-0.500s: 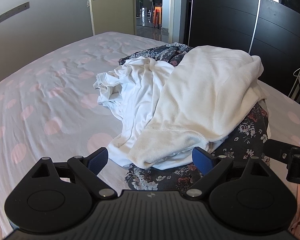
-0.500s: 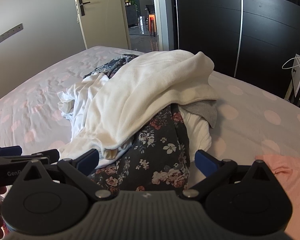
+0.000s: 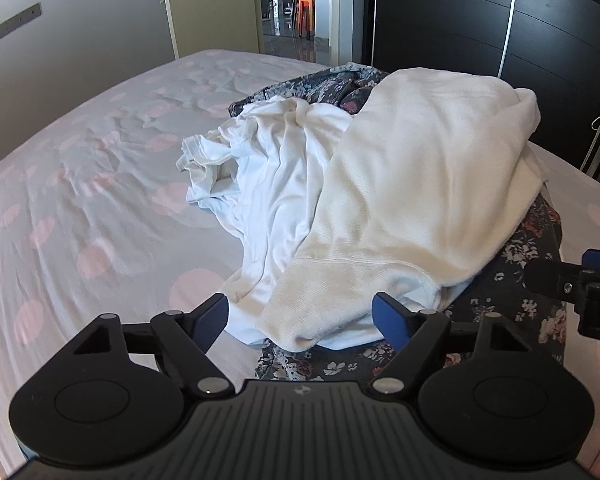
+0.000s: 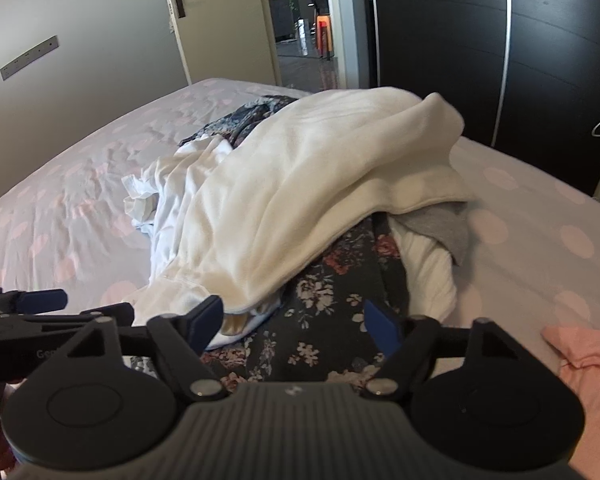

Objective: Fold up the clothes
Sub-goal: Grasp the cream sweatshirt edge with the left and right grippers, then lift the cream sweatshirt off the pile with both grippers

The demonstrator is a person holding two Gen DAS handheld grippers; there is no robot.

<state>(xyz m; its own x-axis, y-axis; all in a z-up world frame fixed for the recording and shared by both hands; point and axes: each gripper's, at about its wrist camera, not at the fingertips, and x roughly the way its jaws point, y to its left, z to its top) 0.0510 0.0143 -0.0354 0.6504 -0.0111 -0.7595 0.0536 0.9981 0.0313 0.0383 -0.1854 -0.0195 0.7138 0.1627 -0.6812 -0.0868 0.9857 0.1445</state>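
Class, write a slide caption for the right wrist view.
Open right gripper nears a cream sweater draped over floral fabric on a dotted bed.

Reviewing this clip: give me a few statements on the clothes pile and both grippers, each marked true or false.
1. The cream sweatshirt lies on top of the pile. True.
2. The left gripper is clamped on the sweatshirt. False: its jaws have just been closing but stand apart, the hem between them.
3. The floral garment lies under the sweatshirt. True.
4. The right gripper holds the pink garment. False: it holds nothing.
5. The bedsheet is plain white. False: it has pink dots.
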